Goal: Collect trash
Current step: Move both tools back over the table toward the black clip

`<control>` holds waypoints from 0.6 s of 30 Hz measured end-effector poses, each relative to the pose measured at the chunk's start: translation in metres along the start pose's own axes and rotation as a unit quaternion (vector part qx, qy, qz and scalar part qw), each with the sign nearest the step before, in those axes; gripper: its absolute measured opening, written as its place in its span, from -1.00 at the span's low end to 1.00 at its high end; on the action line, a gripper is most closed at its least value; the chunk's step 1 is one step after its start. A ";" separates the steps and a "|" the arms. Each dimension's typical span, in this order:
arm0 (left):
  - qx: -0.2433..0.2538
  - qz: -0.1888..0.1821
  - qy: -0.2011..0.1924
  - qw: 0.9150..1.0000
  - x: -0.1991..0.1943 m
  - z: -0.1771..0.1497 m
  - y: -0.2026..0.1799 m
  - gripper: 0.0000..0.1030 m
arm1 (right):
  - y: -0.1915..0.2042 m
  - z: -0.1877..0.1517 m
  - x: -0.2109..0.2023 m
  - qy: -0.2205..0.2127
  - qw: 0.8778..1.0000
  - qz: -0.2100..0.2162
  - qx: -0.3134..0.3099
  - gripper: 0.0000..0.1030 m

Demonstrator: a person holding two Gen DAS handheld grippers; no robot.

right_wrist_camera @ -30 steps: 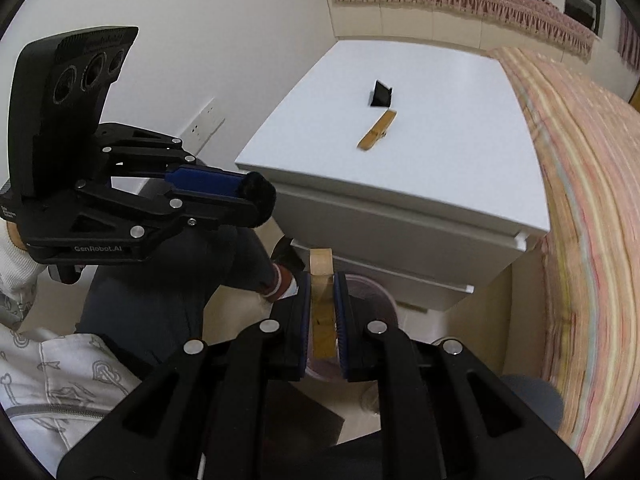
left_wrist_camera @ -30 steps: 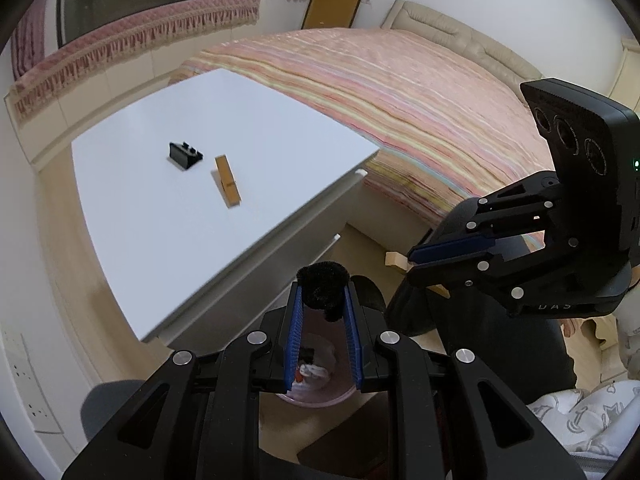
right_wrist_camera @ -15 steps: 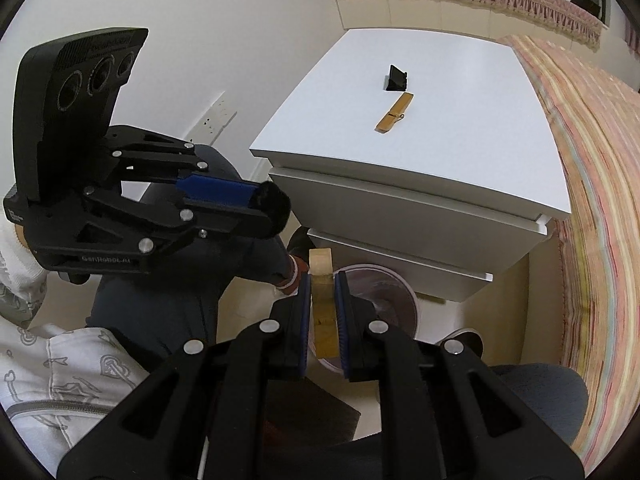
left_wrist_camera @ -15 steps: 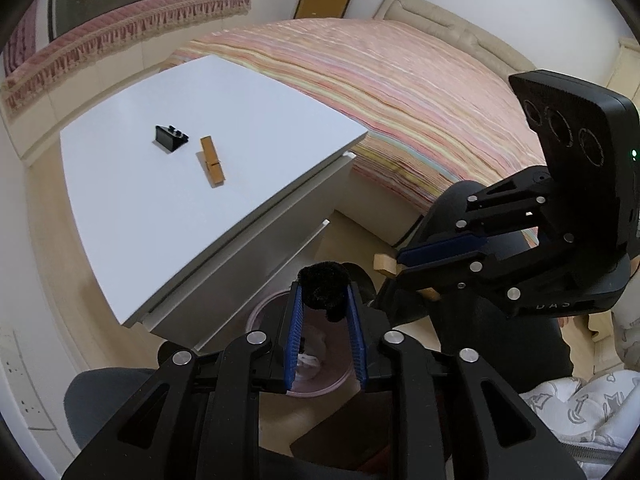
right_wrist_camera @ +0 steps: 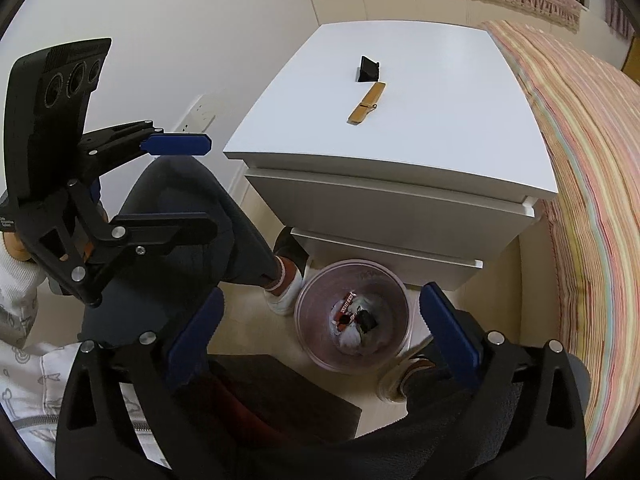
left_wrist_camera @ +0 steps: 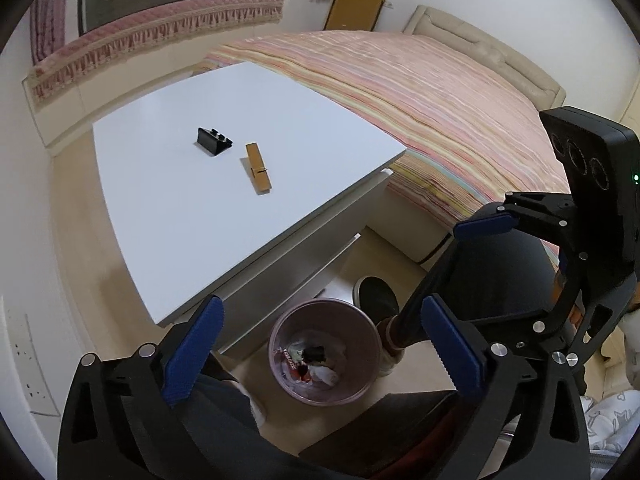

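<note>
Looking down on a bedroom corner: pale wall at the left, a white dresser [left_wrist_camera: 180,208] in the middle, a striped bed [left_wrist_camera: 420,96] at the right

Hovering with the left gripper [left_wrist_camera: 320,306] over the pink bin [left_wrist_camera: 276,336] on the floor in front of the dresser, jaws spread wide after just opening, nothing between the pads. Hanging beside it with the right gripper [right_wrist_camera: 322,298] over the same bin, jaws likewise just opened and standing wide, also pinching nothing

Judging the step as a drop into the bin, with a heap of trash [left_wrist_camera: 312,360] lying at the bottom: a red wrapper, white scraps, something dark. Still waiting on the dresser top, near each other but apart: a small black clip [left_wrist_camera: 214,141] on the left and a wooden clothespin [left_wrist_camera: 258,167] on the right

Calling next, probably, for lifting both grippers clear of the rim, reaching up and forward to the dresser top, and closing on one piece each, the flat clothespin needing a low pinch across its narrow sides

Showing only in the left wrist view: the padded headboard [left_wrist_camera: 480,52] and a framed board [left_wrist_camera: 354,10] leaning at the far wall. Showing only in the right wrist view: both drawer fronts [right_wrist_camera: 384,208] square on, and a second shoe [right_wrist_camera: 404,376] at the bin's right
</note>
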State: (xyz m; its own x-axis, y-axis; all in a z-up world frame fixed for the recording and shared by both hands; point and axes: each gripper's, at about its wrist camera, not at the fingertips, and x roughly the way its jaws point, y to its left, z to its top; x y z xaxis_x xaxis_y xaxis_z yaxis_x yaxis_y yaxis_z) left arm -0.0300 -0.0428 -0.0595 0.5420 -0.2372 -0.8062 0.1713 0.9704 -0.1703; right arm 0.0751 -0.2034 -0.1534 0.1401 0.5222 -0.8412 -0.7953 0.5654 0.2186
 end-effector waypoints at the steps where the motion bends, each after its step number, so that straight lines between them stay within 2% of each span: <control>1: 0.000 0.000 0.001 1.000 0.000 0.000 0.001 0.85 | 0.000 0.000 0.000 0.001 1.000 -0.003 0.001 0.89; 11: 0.003 0.003 -0.003 1.000 -0.002 0.009 0.012 0.85 | 0.003 0.015 0.002 0.007 1.000 -0.013 0.010 0.90; 18: 0.022 0.014 -0.013 1.000 -0.004 0.036 0.036 0.85 | 0.005 0.046 0.002 0.000 1.000 -0.025 0.011 0.92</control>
State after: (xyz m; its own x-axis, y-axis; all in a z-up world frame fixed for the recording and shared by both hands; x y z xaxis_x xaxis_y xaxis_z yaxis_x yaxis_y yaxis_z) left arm 0.0040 -0.0091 -0.0421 0.5680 -0.2123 -0.7952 0.1926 0.9736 -0.1224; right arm 0.0982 -0.1698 -0.1313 0.1786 0.4931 -0.8514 -0.7743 0.6043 0.1876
